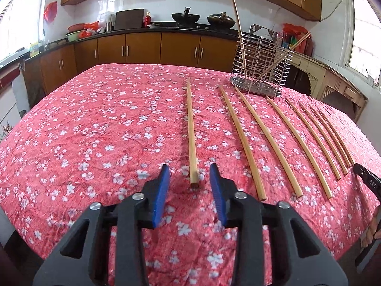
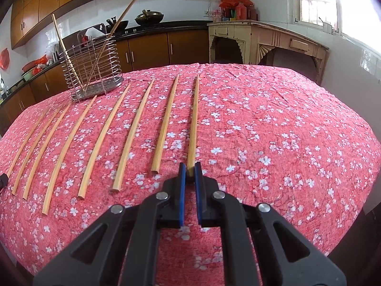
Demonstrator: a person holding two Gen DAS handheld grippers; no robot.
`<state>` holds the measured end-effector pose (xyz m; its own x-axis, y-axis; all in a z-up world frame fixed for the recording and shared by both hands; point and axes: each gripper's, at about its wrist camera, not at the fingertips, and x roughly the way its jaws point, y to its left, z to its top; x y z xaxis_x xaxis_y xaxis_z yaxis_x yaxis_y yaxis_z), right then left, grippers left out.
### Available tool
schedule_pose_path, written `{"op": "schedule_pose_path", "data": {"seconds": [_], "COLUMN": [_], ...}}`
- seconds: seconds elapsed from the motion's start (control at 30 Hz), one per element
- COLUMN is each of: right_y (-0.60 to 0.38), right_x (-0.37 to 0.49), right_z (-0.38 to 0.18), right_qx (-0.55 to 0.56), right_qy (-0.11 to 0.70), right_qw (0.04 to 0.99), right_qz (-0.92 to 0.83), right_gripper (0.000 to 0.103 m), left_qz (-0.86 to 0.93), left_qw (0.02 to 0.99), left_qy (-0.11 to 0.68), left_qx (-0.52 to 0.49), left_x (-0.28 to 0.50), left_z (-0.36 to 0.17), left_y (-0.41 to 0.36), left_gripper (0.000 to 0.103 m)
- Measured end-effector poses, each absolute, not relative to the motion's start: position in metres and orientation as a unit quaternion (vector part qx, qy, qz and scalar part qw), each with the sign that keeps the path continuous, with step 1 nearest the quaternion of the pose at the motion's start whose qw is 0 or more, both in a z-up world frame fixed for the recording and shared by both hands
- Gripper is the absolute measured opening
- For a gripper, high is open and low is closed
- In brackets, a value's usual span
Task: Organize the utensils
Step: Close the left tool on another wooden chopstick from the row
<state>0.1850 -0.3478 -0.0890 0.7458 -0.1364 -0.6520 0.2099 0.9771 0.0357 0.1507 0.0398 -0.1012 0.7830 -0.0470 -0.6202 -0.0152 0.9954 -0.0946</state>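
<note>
Several wooden chopsticks lie in a row on the red floral tablecloth (image 1: 95, 131). My left gripper (image 1: 190, 174) is open, its blue pads either side of the near end of the leftmost chopstick (image 1: 191, 133), not touching it. My right gripper (image 2: 190, 171) is shut on the near end of the rightmost chopstick (image 2: 194, 124), which still lies on the cloth. A wire utensil holder (image 1: 260, 64) stands at the back with two chopsticks leaning in it; it also shows in the right wrist view (image 2: 91, 69).
The right gripper's black body (image 1: 368, 181) shows at the right edge of the left wrist view. Kitchen cabinets and a counter (image 1: 142, 47) with woks run behind the table. A cream side table (image 2: 264, 40) stands at the back right.
</note>
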Motion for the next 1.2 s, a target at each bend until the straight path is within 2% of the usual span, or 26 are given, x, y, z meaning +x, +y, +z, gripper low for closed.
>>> {"op": "schedule_pose_path", "data": {"seconds": [0.27, 0.6, 0.67, 0.87, 1.2], "right_y": [-0.347, -0.345, -0.345, -0.349, -0.359], "right_x": [0.184, 0.182, 0.182, 0.182, 0.180], "right_z": [-0.089, -0.090, -0.090, -0.088, -0.056], "right_qx": [0.051, 0.044, 0.043, 0.050, 0.045], "right_qy": [0.340, 0.335, 0.335, 0.338, 0.303], "right_qw": [0.934, 0.936, 0.936, 0.935, 0.946], "right_qz": [-0.097, -0.102, -0.102, -0.098, -0.107], "right_gripper": [0.009, 0.009, 0.009, 0.008, 0.008], "left_qz": [0.002, 0.003, -0.001, -0.009, -0.007], "left_qw": [0.944, 0.944, 0.943, 0.941, 0.955], "left_qy": [0.327, 0.327, 0.329, 0.334, 0.294], "left_qx": [-0.050, -0.044, -0.043, -0.050, -0.030], "left_x": [0.152, 0.150, 0.151, 0.152, 0.147], "left_z": [-0.101, -0.102, -0.102, -0.097, -0.062], "left_y": [0.039, 0.036, 0.037, 0.045, 0.064], "left_gripper": [0.017, 0.016, 0.007, 0.007, 0.007]}}
